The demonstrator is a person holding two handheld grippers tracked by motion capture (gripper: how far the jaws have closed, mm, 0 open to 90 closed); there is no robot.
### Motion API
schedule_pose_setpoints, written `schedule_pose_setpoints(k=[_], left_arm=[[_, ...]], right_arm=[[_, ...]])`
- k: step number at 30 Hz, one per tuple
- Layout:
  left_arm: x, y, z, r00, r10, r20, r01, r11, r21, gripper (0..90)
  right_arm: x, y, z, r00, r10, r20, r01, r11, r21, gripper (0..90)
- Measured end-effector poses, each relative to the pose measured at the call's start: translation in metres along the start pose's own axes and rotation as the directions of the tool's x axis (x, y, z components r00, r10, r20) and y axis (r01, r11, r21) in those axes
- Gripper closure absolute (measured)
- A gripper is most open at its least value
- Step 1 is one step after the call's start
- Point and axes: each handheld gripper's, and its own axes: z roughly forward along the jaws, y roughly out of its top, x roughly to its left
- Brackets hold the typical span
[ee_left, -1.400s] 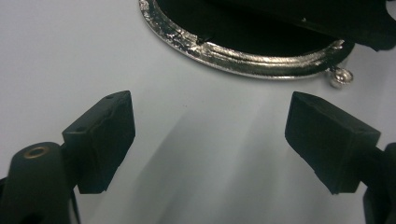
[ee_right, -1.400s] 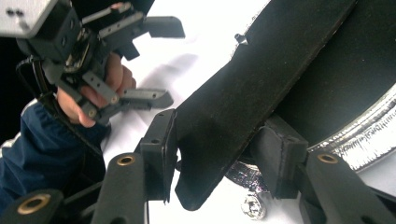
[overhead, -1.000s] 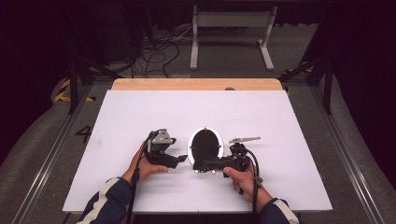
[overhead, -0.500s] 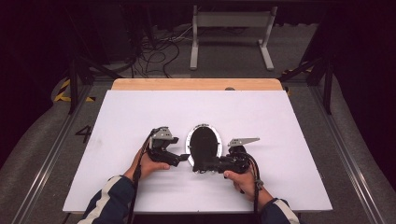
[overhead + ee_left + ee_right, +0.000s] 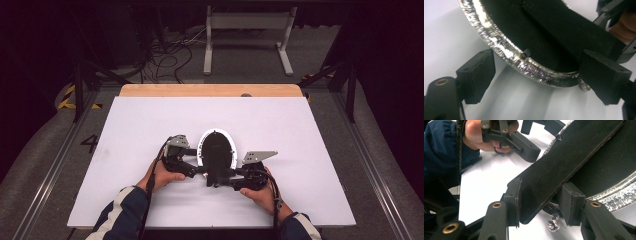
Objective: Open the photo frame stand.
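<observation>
- You can read one mark in the high view: a dark numeral "4" [image 5: 90,143], standing on the grey floor strip just left of the white table top, beside the rail.
- You see yellow-and-black hazard striping [image 5: 70,98] on the floor at far left; it is a sign without letters.
- You find no legible text, brand or number in the left gripper view or the right gripper view.

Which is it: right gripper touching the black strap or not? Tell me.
Touching. The right gripper view shows the right gripper with both jaws pressed flat against the black strap, one each side, no gap.
</observation>
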Motion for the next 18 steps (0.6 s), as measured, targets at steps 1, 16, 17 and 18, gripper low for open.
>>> schedule_pose_setpoints(k=[1,16,17,18], left_arm=[[-0.001,0.000,0.001,0.9999,-0.009,0.010,0.009,0.9999,0.006,15.3],[0.001,0.000,-0.007,0.9951,-0.037,0.092,0.043,0.9966,-0.070,21.3],[0.001,0.000,-0.009,0.9951,-0.031,0.094,0.038,0.9962,-0.078,23.1],[0.001,0.000,-0.009,0.9951,-0.031,0.094,0.038,0.9962,-0.078,24.7]], right_arm=[[0.000,0.000,0.000,1.0000,0.000,0.000,0.000,1.000,-0.001,56.6],[0.001,-0.001,-0.002,0.9999,-0.013,0.003,0.013,1.000,0.000,56.9],[0.001,-0.001,-0.002,0.9999,-0.010,0.005,0.010,1.000,0.001,57.4],[0.000,-0.001,-0.002,0.9999,-0.006,0.008,0.006,1.000,0.002,58.0]])
